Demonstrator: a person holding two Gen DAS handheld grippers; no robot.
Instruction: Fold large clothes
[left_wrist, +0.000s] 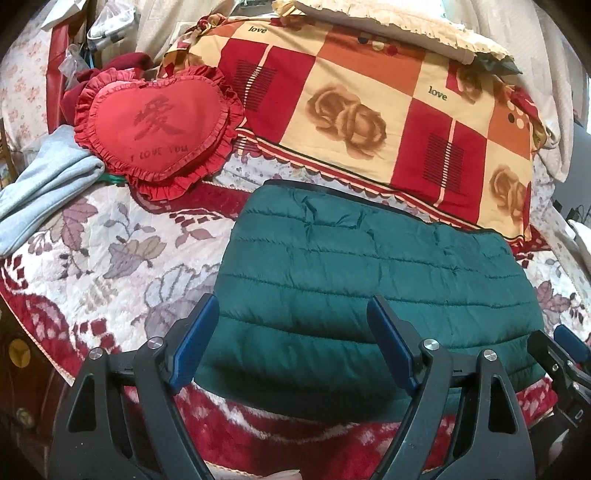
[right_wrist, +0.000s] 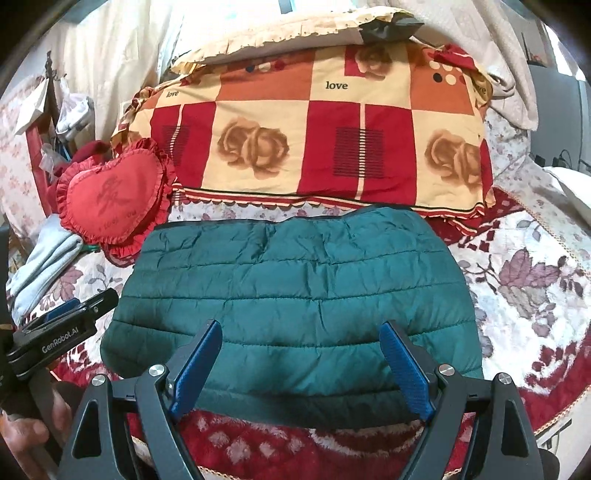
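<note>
Jacket (right_wrist: 295, 295) – teal, quilted, folded flat on floral bedspread (right_wrist: 535, 280) | left tongs (left_wrist: 291, 328), right tongs (right_wrist: 301, 354) – agape, empty

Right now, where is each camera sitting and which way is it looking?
Left wrist view: on the left gripper, angled down over the folded green quilted puffer jacket; its open blue-padded fingers show, the right gripper at the edge.
Right wrist view: on the right gripper, facing the same way; the left gripper and a hand show.
Both share the jacket, red heart-shaped frilled cushion and red-and-cream checked rose-print pillow.
</note>
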